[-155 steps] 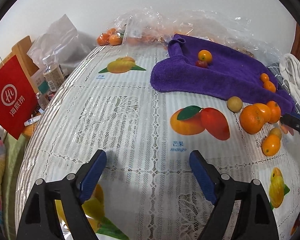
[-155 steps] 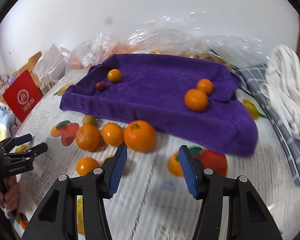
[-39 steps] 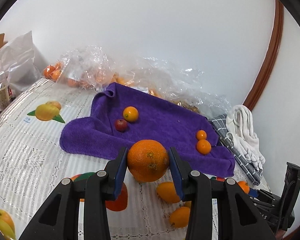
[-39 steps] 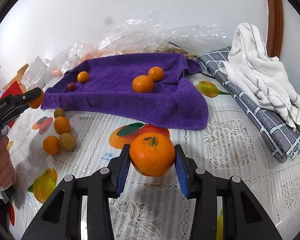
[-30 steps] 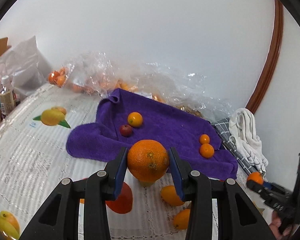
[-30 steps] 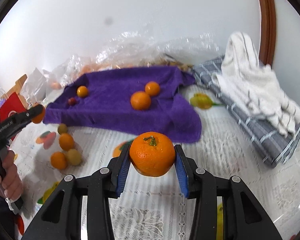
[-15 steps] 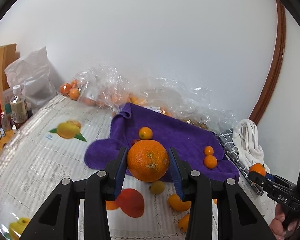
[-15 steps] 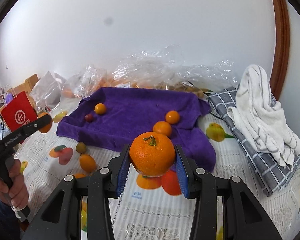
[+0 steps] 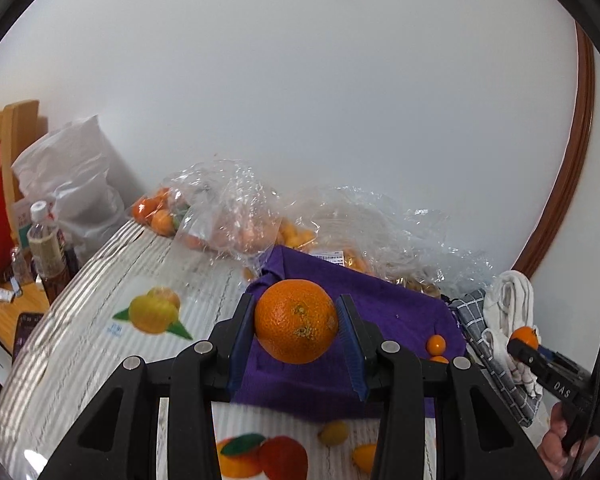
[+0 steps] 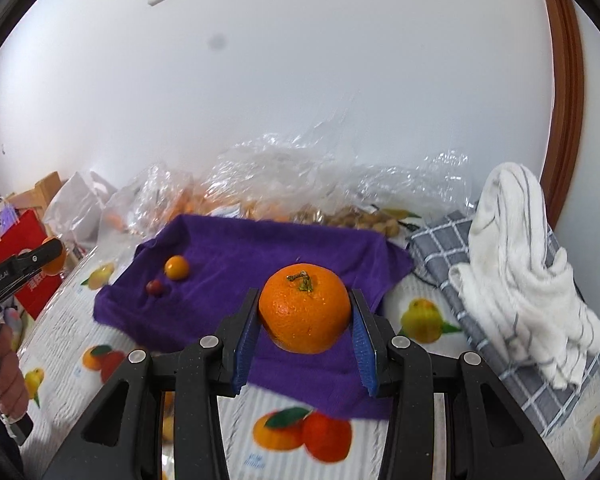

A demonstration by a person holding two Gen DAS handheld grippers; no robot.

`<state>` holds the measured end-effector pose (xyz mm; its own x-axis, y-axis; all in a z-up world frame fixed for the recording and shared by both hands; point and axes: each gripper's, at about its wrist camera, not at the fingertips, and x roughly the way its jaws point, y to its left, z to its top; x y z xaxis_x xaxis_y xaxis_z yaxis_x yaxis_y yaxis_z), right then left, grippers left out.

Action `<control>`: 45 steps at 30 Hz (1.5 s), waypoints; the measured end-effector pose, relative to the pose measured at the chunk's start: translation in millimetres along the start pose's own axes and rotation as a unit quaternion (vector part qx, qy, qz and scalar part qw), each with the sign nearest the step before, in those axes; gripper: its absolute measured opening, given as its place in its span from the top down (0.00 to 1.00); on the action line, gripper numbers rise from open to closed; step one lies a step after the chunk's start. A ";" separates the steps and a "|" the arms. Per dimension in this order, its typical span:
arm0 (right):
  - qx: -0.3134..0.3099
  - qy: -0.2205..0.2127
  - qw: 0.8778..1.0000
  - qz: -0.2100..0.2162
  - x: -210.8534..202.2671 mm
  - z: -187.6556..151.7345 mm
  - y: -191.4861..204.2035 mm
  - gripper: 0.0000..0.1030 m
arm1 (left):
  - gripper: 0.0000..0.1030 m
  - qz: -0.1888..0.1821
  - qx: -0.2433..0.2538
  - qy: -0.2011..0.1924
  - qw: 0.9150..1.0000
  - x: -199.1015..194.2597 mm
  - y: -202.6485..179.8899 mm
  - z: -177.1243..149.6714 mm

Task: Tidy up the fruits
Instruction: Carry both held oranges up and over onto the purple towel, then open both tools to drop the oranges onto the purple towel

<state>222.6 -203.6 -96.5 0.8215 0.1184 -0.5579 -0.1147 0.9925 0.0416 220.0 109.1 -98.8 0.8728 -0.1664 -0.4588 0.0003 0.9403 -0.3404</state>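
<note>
My left gripper (image 9: 296,332) is shut on a large orange (image 9: 296,321), held in the air above the purple towel (image 9: 400,316). My right gripper (image 10: 305,330) is shut on another large orange with a stem (image 10: 304,308), also raised over the purple towel (image 10: 268,252). A small orange (image 10: 176,267) and a small red fruit (image 10: 155,287) lie on the towel's left part. Two small oranges (image 9: 436,345) lie on its right part. Loose small fruits (image 9: 333,433) sit on the tablecloth in front of the towel.
Clear plastic bags of fruit (image 9: 236,224) lie behind the towel by the wall. A white striped towel on a grey checked cloth (image 10: 516,276) lies to the right. A bottle (image 9: 46,244), a white bag and a red paper bag (image 10: 24,252) stand at the left.
Both grippers have risen and tilted up with their oranges; the wall fills more of each view. The oranges stay clamped. About five seconds ago both grippers were open and empty.
</note>
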 end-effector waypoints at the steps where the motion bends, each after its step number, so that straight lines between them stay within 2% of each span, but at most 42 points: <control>1: 0.001 0.000 1.000 -0.002 4.1 3.8 -3.1 0.59 | 0.62 -0.002 0.003 0.003 1.000 5.3 -1.7 4.1; 9: 0.003 0.022 1.000 -0.013 42.5 20.9 -30.3 0.59 | 0.62 -0.005 0.007 0.052 0.999 51.7 -11.8 11.5; 16: 0.009 0.076 0.997 -0.008 104.1 31.0 -52.7 0.59 | 0.62 -0.015 0.009 0.122 0.992 99.1 -17.1 -7.5; 24: 0.025 0.137 0.990 0.007 170.8 40.4 -57.0 0.59 | 0.62 -0.014 0.025 0.186 0.982 129.0 -25.1 -26.8; 28: 0.025 0.167 0.986 -0.001 194.6 36.9 -54.2 0.58 | 0.62 -0.001 0.054 0.189 0.980 128.7 -34.6 -28.7; 34: 0.008 0.190 0.982 0.003 202.6 33.8 -47.6 0.58 | 0.62 0.005 0.071 0.198 0.978 129.0 -44.9 -30.0; 38: 0.011 0.189 0.982 0.007 195.6 32.6 -46.2 0.57 | 0.62 0.028 0.104 0.202 0.973 129.2 -55.9 -34.9; 40: 0.013 0.176 0.984 0.013 183.0 33.9 -45.3 0.41 | 0.62 0.031 0.109 0.203 0.973 129.5 -57.9 -35.7; 42: 0.007 0.156 0.988 0.009 165.3 35.6 -42.2 0.31 | 0.62 0.028 0.103 0.205 0.973 130.0 -57.0 -36.0; 45: -0.002 0.136 0.991 0.000 140.0 37.4 -35.9 0.28 | 0.62 0.031 0.101 0.211 0.972 132.4 -57.4 -36.7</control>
<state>362.6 -221.6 -145.0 0.6402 0.1058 -0.7609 -0.1175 0.9923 0.0391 317.7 22.1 -170.2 0.5964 -0.1753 -0.7833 0.0872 0.9842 -0.1539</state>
